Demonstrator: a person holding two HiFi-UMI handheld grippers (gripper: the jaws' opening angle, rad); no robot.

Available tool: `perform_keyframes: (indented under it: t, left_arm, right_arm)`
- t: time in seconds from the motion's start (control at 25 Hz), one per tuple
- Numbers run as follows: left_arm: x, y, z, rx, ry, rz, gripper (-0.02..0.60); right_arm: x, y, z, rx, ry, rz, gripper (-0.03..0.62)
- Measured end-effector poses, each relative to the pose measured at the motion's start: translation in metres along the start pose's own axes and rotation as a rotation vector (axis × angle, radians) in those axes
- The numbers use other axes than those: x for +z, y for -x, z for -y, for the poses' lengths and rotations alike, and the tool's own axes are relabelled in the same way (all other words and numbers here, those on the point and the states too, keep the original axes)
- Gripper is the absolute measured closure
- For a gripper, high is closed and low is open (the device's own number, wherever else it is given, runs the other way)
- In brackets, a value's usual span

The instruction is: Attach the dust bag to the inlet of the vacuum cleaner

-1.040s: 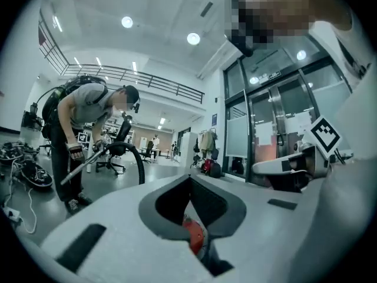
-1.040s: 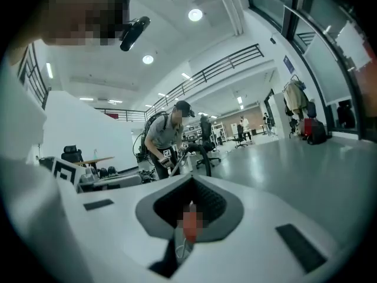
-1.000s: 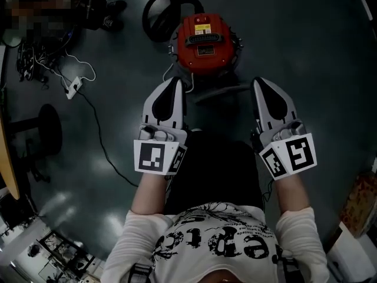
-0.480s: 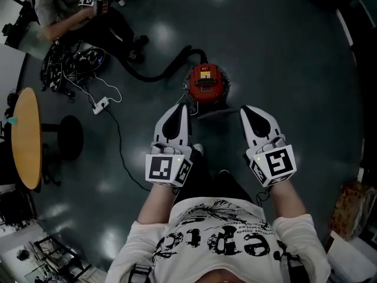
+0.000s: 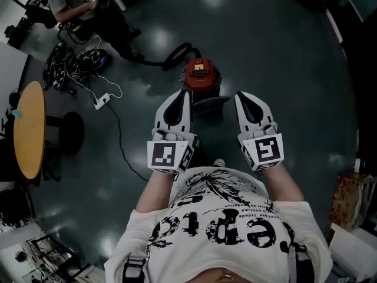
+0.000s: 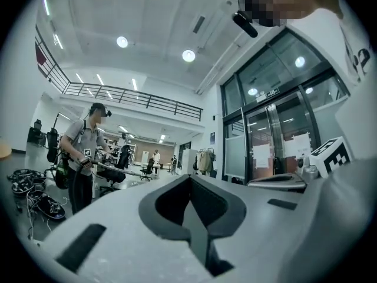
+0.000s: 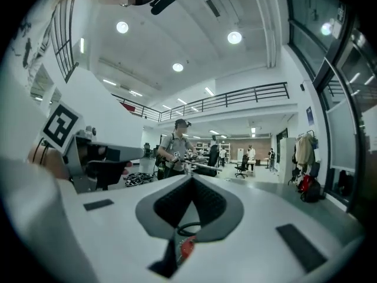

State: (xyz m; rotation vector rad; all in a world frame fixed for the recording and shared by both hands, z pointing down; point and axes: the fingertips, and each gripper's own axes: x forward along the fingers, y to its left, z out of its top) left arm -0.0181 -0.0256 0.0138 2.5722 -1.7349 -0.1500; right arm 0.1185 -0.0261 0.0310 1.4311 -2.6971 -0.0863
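The red vacuum cleaner [image 5: 200, 75] stands on the dark floor far below, its black hose [image 5: 171, 56] curling off to the left. A flat grey piece [image 5: 210, 102] lies on the floor just in front of it; I cannot tell what it is. No dust bag is recognisable in any view. My left gripper [image 5: 184, 93] and right gripper [image 5: 240, 94] are held side by side, level and high above the floor, both shut and empty. In the left gripper view the left gripper [image 6: 189, 177] has its jaws closed. The right gripper [image 7: 191, 178] shows a bit of the red vacuum through the slit behind its tips.
A round wooden table [image 5: 28, 128] and a black stool [image 5: 66, 133] stand at the left, with a power strip [image 5: 101, 103] and cables on the floor. A person [image 5: 70, 2] works at the back left. A cardboard box [image 5: 344, 199] sits at the right. Glass doors [image 6: 277, 134] stand ahead.
Both grippers and the head view have risen far from the floor, so the vacuum now looks much smaller. The right gripper has rolled, its marker cube now facing squarely up. Both stay shut.
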Motion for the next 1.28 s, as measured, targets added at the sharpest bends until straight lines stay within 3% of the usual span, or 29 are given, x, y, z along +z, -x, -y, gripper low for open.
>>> perform_keyframes:
  t: [0.2, 0.6, 1.28]
  left_arm:
    - [0.004, 0.032, 0.021, -0.003, 0.004, 0.005, 0.577]
    - [0.001, 0.055, 0.035, 0.018, -0.021, 0.013, 0.577]
    - [-0.011, 0.056, 0.035, 0.040, -0.041, -0.002, 0.577]
  right_arm:
    - [-0.003, 0.033, -0.021, 0.007, 0.004, -0.020, 0.592]
    - [0.002, 0.061, -0.025, -0.031, 0.015, 0.048, 0.592]
    - [-0.015, 0.059, -0.020, -0.035, -0.009, 0.035, 0.592]
